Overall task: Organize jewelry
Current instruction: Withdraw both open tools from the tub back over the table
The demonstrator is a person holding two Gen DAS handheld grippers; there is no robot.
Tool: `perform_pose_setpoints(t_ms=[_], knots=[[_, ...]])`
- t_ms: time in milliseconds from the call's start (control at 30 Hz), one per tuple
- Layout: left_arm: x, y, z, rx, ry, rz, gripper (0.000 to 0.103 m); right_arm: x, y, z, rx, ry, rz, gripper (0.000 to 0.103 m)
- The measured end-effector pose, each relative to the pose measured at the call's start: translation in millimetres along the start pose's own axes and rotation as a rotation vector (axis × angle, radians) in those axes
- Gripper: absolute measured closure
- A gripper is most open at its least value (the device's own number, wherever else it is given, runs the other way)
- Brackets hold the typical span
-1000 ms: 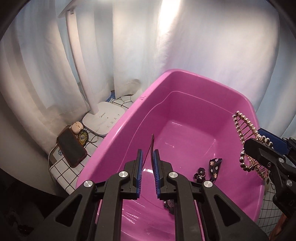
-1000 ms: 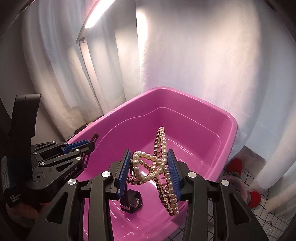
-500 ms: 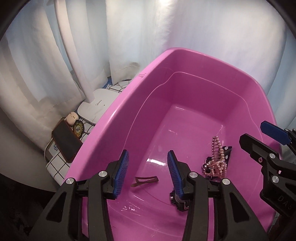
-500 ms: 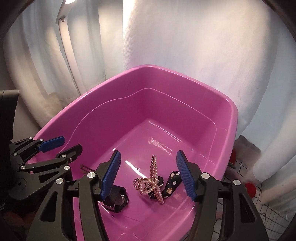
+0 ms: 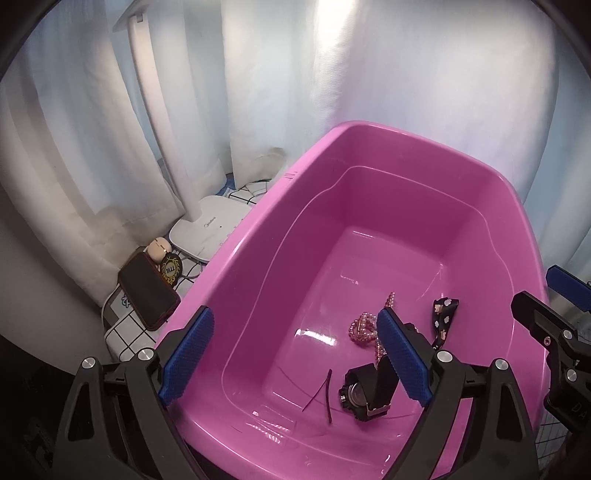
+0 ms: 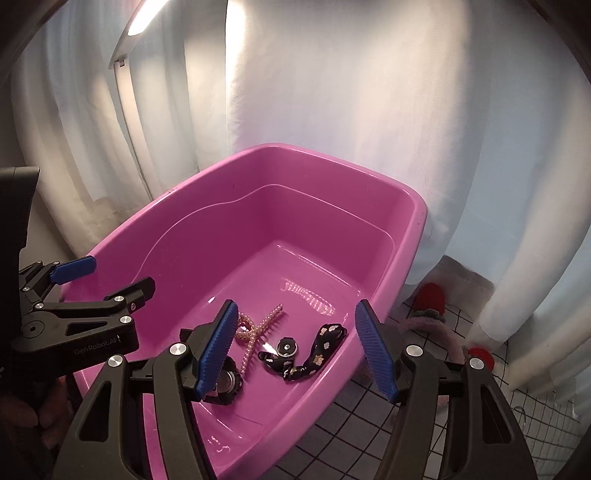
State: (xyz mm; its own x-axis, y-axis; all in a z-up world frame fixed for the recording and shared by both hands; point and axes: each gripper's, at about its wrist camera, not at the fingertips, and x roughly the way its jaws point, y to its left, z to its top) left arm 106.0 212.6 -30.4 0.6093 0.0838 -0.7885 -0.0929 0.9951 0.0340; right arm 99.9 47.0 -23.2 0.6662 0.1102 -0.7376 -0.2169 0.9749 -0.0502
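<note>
- Your left gripper (image 5: 295, 363) has just been opening and holds nothing.
- Your right gripper (image 6: 295, 352) is open wide too, empty.
- The pearl clip (image 6: 258, 332) lies in the pink tub (image 6: 332, 162).

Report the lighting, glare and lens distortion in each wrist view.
Left wrist view: fisheye bends the pink tub rim; white glare streak on its floor; dark vignette at the corners. Right wrist view: lit desk lamp head blows out top left; striped glare on the tub floor; curtain evenly bright.
</note>
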Motion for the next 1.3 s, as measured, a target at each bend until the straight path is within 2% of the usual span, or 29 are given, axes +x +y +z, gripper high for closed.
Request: perform_pose_setpoints(t_ms=[267, 467, 600, 900, 1133, 1300], knots=[[-30, -14, -14, -0.035, -0.041, -0.077, 0.014, -49, -35, -47, 0.074, -0.049, -0.02, 0.04], [-57, -50, -29, -0.021, -0.081, -0.174, 0.013, -84, -80, -96, 0.161, -0.056, -0.061, 0.04], [-72, -83, -39, 0.011, -0.091, -0.237, 0.013, -106, -114, -130, 0.224, -0.043, -0.114, 0.04], [-102, -160, -65, 0.141, -0.109, -0.309, 0.008, -144, -190, -202, 0.367, -0.011, -0.227, 0.04], [-105, -213, -93, 0.217, -0.057, -0.37, 0.007, -155, -227, -238, 0.439, 0.018, -0.265, 0.04], [-92, -244, -118, 0.254, 0.0, -0.4, 0.007, -150, -249, -255, 0.462, 0.032, -0.286, 0.039]])
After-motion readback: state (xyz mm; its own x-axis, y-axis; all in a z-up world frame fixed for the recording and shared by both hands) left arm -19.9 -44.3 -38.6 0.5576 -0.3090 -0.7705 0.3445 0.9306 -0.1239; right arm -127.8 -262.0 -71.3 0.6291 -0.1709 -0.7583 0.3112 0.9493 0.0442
